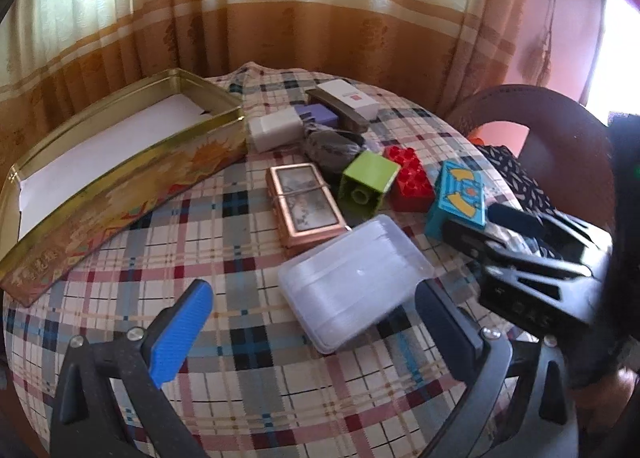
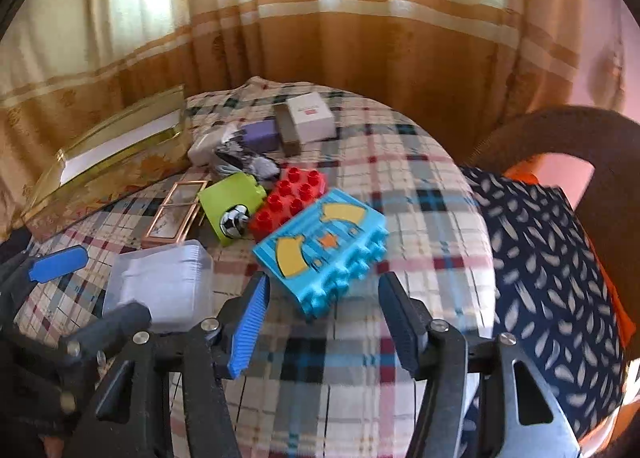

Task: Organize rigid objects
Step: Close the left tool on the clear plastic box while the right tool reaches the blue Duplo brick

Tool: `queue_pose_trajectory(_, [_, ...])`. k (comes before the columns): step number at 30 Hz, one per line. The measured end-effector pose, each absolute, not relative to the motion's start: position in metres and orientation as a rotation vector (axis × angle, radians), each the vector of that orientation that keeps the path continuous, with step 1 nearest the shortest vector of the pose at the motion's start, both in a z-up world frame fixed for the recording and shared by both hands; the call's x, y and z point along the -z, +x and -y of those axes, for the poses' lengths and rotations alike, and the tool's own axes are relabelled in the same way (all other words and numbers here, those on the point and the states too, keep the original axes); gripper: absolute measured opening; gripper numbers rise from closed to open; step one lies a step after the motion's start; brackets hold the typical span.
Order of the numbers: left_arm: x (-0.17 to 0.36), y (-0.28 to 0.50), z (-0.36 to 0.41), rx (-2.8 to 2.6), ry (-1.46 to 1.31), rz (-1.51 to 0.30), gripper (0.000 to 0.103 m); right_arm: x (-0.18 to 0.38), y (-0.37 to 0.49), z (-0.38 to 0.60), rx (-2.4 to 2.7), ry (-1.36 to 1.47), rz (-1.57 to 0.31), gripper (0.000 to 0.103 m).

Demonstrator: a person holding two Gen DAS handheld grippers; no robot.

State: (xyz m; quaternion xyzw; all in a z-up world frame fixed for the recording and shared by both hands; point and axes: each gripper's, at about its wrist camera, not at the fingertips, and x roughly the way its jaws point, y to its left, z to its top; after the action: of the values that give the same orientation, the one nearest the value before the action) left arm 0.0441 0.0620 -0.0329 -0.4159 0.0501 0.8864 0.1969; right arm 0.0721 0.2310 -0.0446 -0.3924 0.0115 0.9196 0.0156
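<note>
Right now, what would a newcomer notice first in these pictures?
The bright toy bricks mid-table: a blue one just ahead of the open right gripper, with a red one and a green one behind. Next, the long gold tin, open, at the left.

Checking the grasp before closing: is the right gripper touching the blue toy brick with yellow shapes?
Apart. In the right wrist view the right gripper stands open, and plaid cloth shows between each finger and the blue toy brick with yellow shapes.
</note>
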Motion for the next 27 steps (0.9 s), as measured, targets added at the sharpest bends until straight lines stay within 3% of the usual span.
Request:
queue_pose_trajectory(3, [0.033, 0.045, -0.067, -2.485, -1.147, -0.181, 0.103, 0.046, 0.07, -0.235, -2.878, -1.236, -0.042, 0.056])
queue_pose_trajectory(4, [0.033, 0.045, -0.068, -2.48, -1.148, -0.189, 0.103, 0.046, 0.071, -0.237, -2.883, -1.241, -0.052, 0.051])
queue_pose_trajectory(6, [0.035, 0.045, -0.073, -2.462, -1.152, -0.205, 0.103, 0.048, 0.073, -0.242, -2.871, -1.27, -0.082, 0.03])
queue_pose_trajectory(8, [0.037, 0.044, -0.078, -2.447, -1.149, -0.23, 0.103, 0.048, 0.079, -0.248, -2.878, -1.27, -0.144, 0.017])
queue_pose_trajectory(9, [0.038, 0.042, -0.081, -2.438, -1.159, -0.239, 0.103, 0.046, 0.083, -0.253, -2.888, -1.263, -0.198, 0.017])
queue_pose_trajectory(14, [0.045, 0.029, -0.079, -2.406, -1.256, -0.109, 0.103, 0.039, 0.093, -0.258, -2.92, -1.225, -0.26, 0.017])
queue_pose_trajectory(17, [0.05, 0.025, -0.085, -2.398, -1.289, -0.125, 0.103, 0.035, 0.098, -0.264, -2.921, -1.211, -0.328, 0.019])
queue_pose_trajectory(19, [0.051, 0.024, -0.088, -2.4, -1.303, -0.14, 0.102, 0.033, 0.101, -0.269, -2.91, -1.195, -0.376, 0.025])
queue_pose_trajectory(21, [0.052, 0.024, -0.092, -2.386, -1.296, -0.16, 0.101, 0.032, 0.106, -0.274, -2.897, -1.155, -0.418, 0.043])
queue_pose_trajectory(23, [0.05, 0.024, -0.095, -2.374, -1.271, -0.174, 0.092, 0.03, 0.112, -0.277, -2.893, -1.12, -0.446, 0.057])
queue_pose_trajectory(27, [0.048, 0.029, -0.093, -2.29, -1.219, -0.132, 0.092, 0.028, 0.116, -0.279, -2.89, -1.1, -0.479, 0.059])
